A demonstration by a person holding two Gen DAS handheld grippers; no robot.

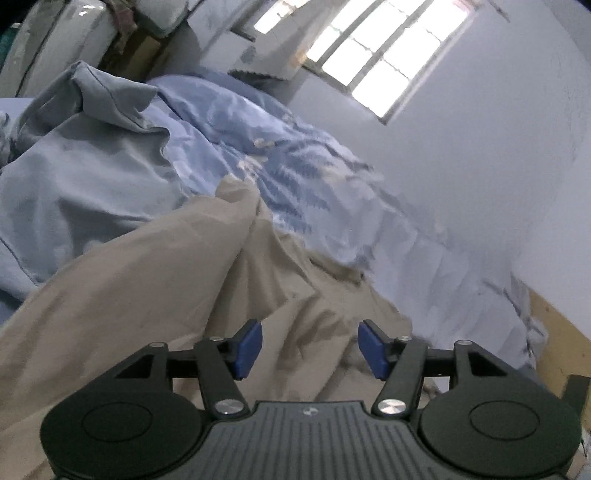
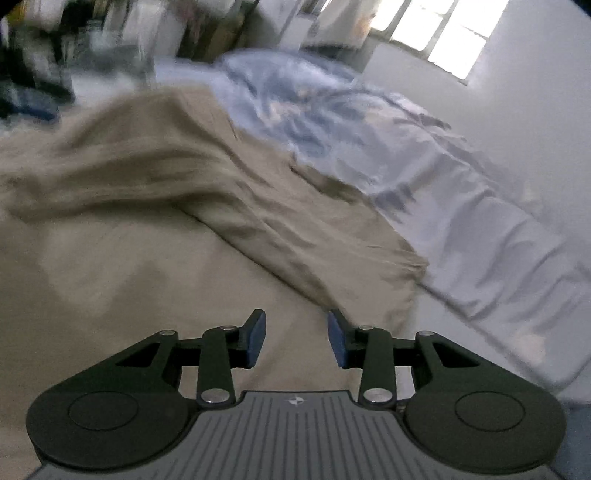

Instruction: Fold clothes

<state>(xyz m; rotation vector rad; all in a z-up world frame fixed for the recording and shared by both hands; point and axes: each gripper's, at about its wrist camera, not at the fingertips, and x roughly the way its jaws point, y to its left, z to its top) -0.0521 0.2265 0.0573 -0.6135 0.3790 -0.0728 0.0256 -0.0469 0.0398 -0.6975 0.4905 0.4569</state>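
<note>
The beige garment [image 2: 155, 206] lies on the bed directly ahead of both grippers, its long fold apparently running away rightward; right gripper [image 2: 296, 341] and left gripper [image 1: 310, 349] jaws gape wide, empty.

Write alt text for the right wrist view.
The open right hand-held gripper hovers over a rumpled beige cloth garment, holding nothing. The garment lies on a bed beside a crumpled blue-and-white patterned quilt, under a bright barred window.

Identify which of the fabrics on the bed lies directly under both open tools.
The plain beige garment lies under the left tool and the right tool. The grey-blue garment and leaf-print quilt lie farther off.
</note>
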